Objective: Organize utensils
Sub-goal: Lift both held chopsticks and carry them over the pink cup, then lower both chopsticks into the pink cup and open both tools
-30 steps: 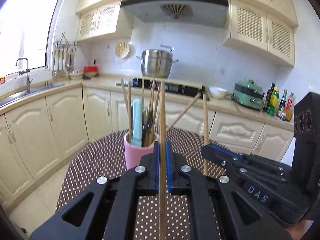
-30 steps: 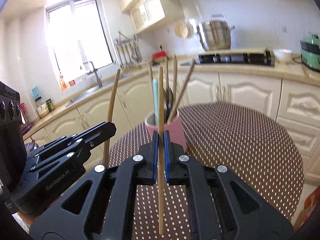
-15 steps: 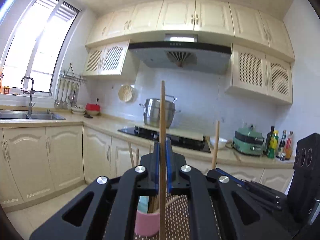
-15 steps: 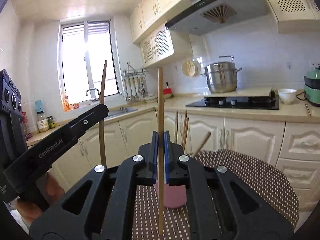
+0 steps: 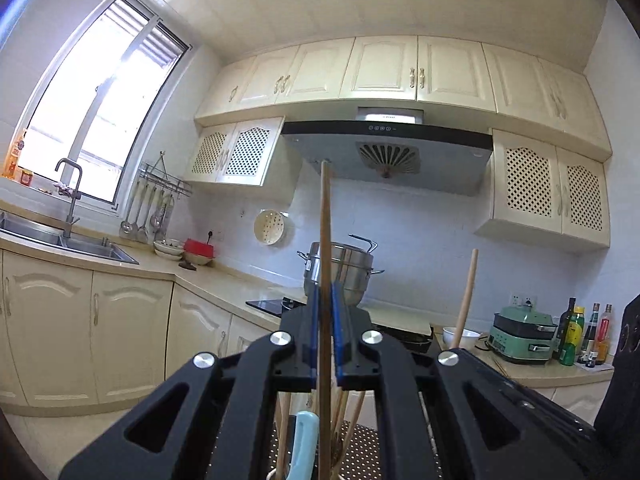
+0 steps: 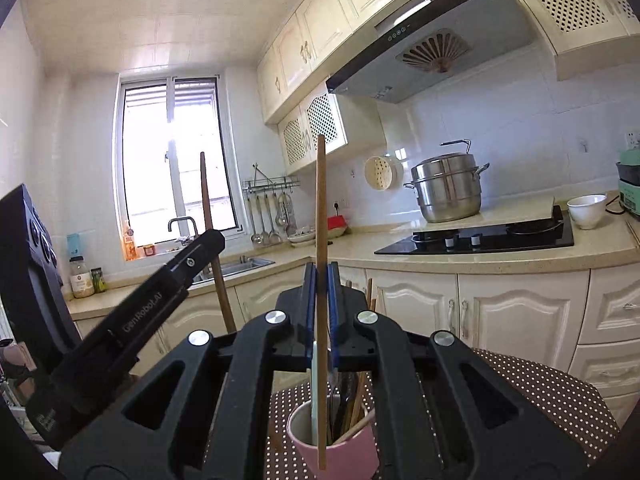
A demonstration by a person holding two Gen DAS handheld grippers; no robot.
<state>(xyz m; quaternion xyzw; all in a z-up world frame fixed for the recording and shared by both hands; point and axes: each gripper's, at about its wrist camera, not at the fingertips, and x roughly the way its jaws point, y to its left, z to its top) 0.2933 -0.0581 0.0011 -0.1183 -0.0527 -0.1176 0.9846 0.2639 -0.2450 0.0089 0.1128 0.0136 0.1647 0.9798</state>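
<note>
both hand-held grippers [image 5: 325,344] [image 6: 321,316] have risen above the pink cup [image 6: 340,452], each clenching one chopstick [image 5: 325,240] [image 6: 320,208].

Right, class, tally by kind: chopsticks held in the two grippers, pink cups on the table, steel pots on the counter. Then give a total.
Chopsticks held: 2, the left chopstick and the right chopstick
Pink cup: 1
Steel pot: 1
Total: 4
</note>
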